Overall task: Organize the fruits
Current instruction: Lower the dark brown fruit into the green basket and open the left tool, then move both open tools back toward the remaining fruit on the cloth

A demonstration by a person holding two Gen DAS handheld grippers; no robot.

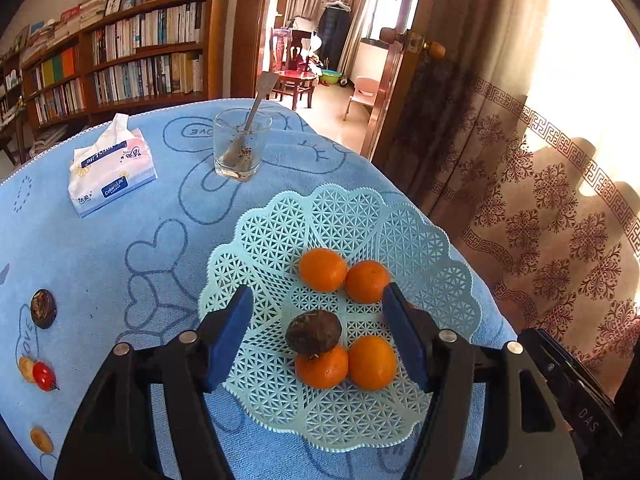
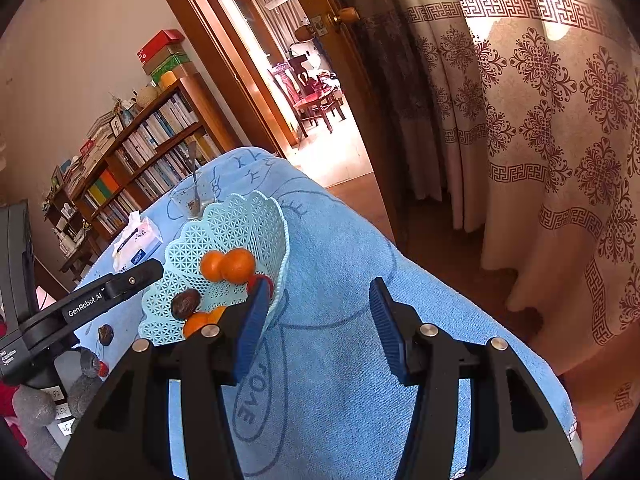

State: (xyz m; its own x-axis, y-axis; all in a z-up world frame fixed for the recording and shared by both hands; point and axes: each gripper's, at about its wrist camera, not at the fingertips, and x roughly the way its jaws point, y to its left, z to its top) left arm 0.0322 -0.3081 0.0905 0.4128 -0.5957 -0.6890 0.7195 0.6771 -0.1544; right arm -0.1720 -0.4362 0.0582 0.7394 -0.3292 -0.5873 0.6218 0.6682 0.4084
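Fruits sit in the mint lattice basket [image 1: 360, 220] ahead of my left tool [image 1: 316, 320], whose fingers stand apart and empty: four oranges [image 1: 323, 269], and a dark brown fruit [image 1: 314, 332] resting on one of them, all between the fingers. Off to the tool's left, on the blue-covered worktop [image 1: 100, 260], lie another dark fruit [image 1: 43, 308] and a cherry tomato [image 1: 44, 376].

From my right tool [image 2: 316, 320], also apart and empty, the basket [image 2: 236, 220] lies ahead-left, beside its left finger.
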